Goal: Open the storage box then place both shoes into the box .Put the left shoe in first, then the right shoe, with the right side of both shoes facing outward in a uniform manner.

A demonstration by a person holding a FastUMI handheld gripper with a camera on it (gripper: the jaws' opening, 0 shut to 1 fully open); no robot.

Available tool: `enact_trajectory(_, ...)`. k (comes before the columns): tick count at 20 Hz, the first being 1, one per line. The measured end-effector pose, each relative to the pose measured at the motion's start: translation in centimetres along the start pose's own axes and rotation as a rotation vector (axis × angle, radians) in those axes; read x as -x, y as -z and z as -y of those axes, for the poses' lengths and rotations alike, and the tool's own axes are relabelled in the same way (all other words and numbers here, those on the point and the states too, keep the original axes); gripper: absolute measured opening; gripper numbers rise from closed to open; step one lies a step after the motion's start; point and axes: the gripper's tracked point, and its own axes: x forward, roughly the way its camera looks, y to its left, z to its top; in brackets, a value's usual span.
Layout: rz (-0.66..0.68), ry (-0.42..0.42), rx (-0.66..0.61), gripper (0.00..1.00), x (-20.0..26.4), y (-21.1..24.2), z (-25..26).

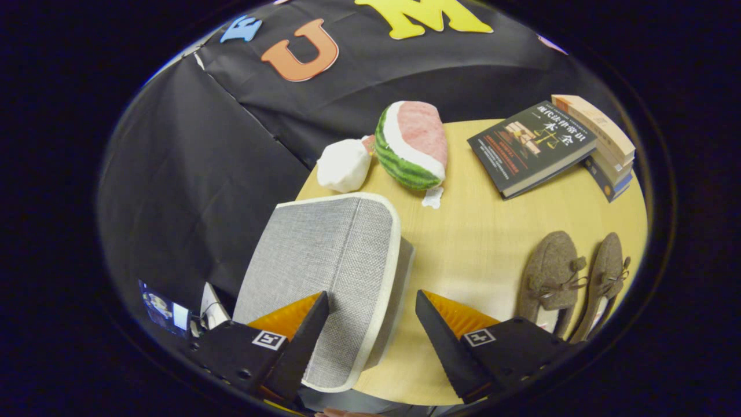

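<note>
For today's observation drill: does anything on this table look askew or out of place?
One book leans tilted against the stack instead of lying flat. The box, between the open claw fingers, is shut; the shoes lie paired.

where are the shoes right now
The two shoes lie side by side on the table, beyond the open gripper's right finger, apart from the storage box.

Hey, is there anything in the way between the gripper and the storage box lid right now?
Nothing visible blocks it. The gripper is open, and the grey storage box with its closed lid sits right at the fingers, its near edge running between them. The two shoes lie off to the side on the table, apart from the box.
</note>
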Motion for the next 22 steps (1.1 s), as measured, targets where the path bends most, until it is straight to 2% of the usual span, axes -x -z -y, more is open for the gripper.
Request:
enact_trajectory(1,-0.019,-0.019,-0.012,0.96,-0.3,0.1,-0.1)
enact_trajectory(4,-0.067,-0.091,-0.099,0.77,-0.7,0.3,-1.0)
enact_trajectory(6,-0.082,-0.112,-0.155,0.56,-0.6,0.3,-1.2)
enact_trajectory(7,-0.083,-0.126,-0.167,0.56,-0.6,0.3,-1.3)
enact_trajectory(8,-0.087,-0.129,-0.170,0.45,-0.4,0.4,-1.2)
enact_trajectory(10,-0.104,-0.193,-0.202,0.24,-0.1,0.3,-2.5)
enact_trajectory(12,-0.123,-0.191,-0.226,0.04,0.1,0.2,-2.4)
enact_trajectory(15,-0.133,-0.182,-0.212,0.01,1.1,-0.1,-3.2)
enact_trajectory(19,-0.111,-0.237,-0.223,0.00,4.5,-2.1,-6.4)
enact_trajectory(22,-0.099,-0.224,-0.139,0.01,6.1,-3.5,-8.9)
